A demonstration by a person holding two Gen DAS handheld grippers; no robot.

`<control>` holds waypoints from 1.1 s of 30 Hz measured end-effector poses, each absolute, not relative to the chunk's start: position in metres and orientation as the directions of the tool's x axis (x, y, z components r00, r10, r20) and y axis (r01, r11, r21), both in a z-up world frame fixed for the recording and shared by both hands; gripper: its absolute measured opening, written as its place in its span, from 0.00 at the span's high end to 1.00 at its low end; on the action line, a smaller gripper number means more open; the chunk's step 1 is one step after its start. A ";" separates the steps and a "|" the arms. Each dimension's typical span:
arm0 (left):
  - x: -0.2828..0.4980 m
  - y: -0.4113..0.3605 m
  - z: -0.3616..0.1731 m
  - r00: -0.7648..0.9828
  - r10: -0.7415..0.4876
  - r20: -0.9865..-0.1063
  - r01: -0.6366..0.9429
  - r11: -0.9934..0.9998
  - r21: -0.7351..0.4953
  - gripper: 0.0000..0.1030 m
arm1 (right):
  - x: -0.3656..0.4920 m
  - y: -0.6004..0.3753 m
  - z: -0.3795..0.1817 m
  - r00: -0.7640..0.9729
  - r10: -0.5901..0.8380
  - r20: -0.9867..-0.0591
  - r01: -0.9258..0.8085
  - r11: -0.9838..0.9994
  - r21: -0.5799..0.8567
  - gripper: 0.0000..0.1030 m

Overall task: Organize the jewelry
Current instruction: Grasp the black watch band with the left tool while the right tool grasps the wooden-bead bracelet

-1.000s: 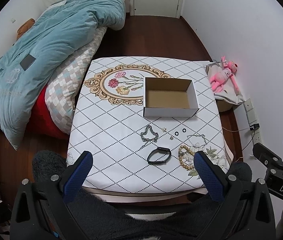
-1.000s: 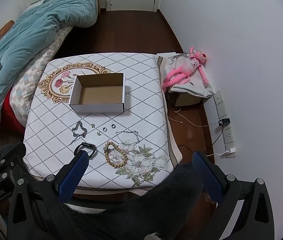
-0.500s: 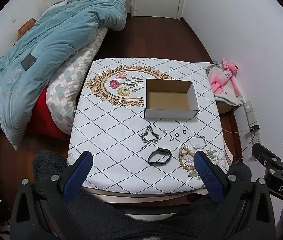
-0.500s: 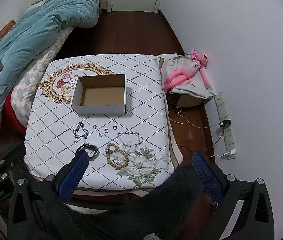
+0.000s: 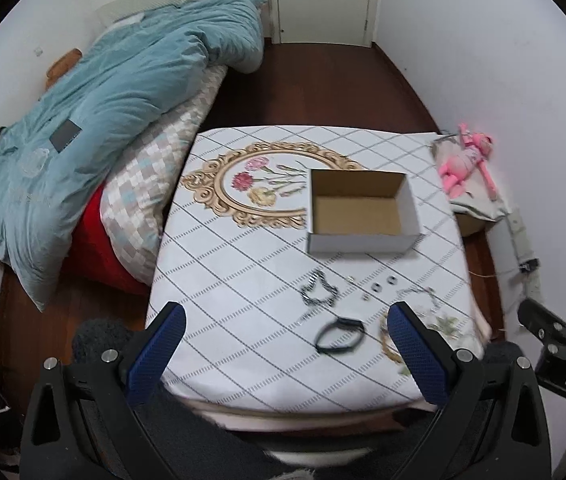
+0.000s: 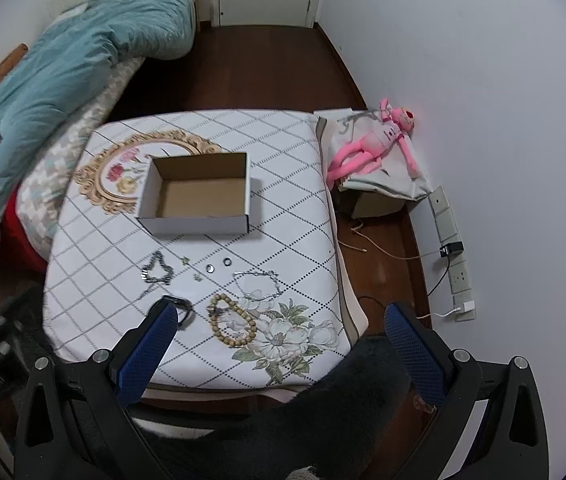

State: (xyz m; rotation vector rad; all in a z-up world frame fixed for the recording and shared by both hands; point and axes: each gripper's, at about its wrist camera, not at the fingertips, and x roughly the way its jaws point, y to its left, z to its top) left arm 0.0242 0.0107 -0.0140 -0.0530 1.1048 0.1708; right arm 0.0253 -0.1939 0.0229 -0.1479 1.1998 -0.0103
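Both claws wide open, empty, above the near table edge.
Lower the left gripper (image 5: 285,344) squarely over the black band (image 5: 339,334), then carry it to the far cardboard box (image 5: 361,210); right gripper (image 6: 277,340) takes the bead bracelet (image 6: 231,320).

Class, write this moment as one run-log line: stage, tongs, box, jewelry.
stage: pre-grasp | left tongs: open | right tongs: open | box: empty | jewelry: beads, band, chain on table

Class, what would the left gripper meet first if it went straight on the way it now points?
Probably the patterned tablecloth near the dark chain bracelet, short of the empty cardboard box. The left gripper is open and holds nothing; depth is hard to judge through the fisheye.
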 end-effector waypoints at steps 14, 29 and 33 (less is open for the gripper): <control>0.052 0.010 -0.149 0.259 0.140 -0.956 -0.103 0.988 0.117 0.05 | 0.051 -0.194 -0.165 0.115 -0.135 -0.984 -0.101 0.984 -0.146 0.24; 0.056 -0.006 -0.221 0.117 0.044 -0.992 -0.060 0.997 0.037 0.23 | 0.050 -0.190 -0.230 0.064 -0.078 -0.995 -0.105 0.991 -0.084 0.39; 0.053 -0.009 -0.227 0.108 0.023 -0.994 -0.056 0.998 0.017 0.36 | 0.050 -0.192 -0.230 0.063 -0.059 -0.996 -0.103 0.993 -0.065 0.39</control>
